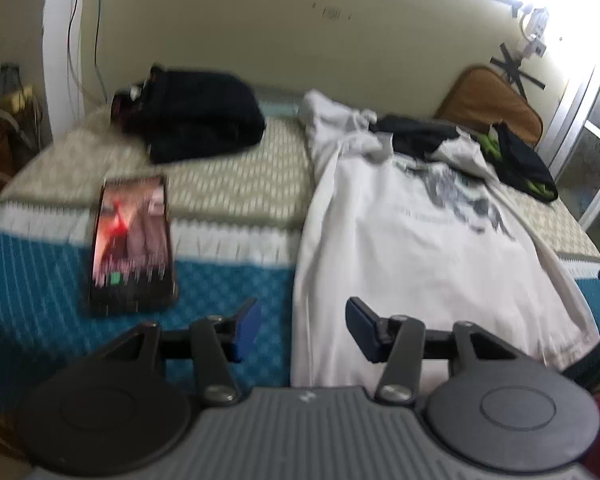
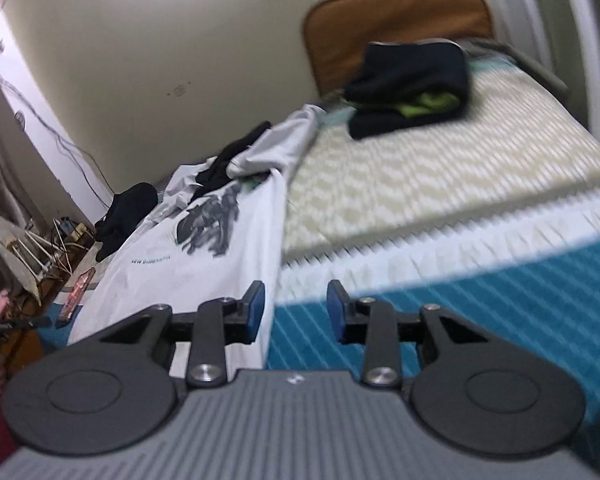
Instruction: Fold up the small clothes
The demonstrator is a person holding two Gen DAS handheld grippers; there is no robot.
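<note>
A white T-shirt [image 1: 412,240] with a dark print lies spread lengthwise on the bed; it also shows in the right wrist view [image 2: 204,248]. My left gripper [image 1: 304,320] is open and empty, just above the shirt's near left hem. My right gripper [image 2: 296,308] is open and empty, over the shirt's right edge and the blue bedcover [image 2: 480,312]. A black and green garment [image 1: 520,160] lies crumpled at the shirt's collar end, and shows folded in the right wrist view [image 2: 412,84].
A phone [image 1: 134,244] with a lit screen lies on the bedcover [image 1: 40,280] left of the shirt. A pile of black clothes [image 1: 196,120] sits at the far left of the bed. A brown cushion [image 1: 496,100] leans against the wall. Clutter stands beside the bed [image 2: 40,256].
</note>
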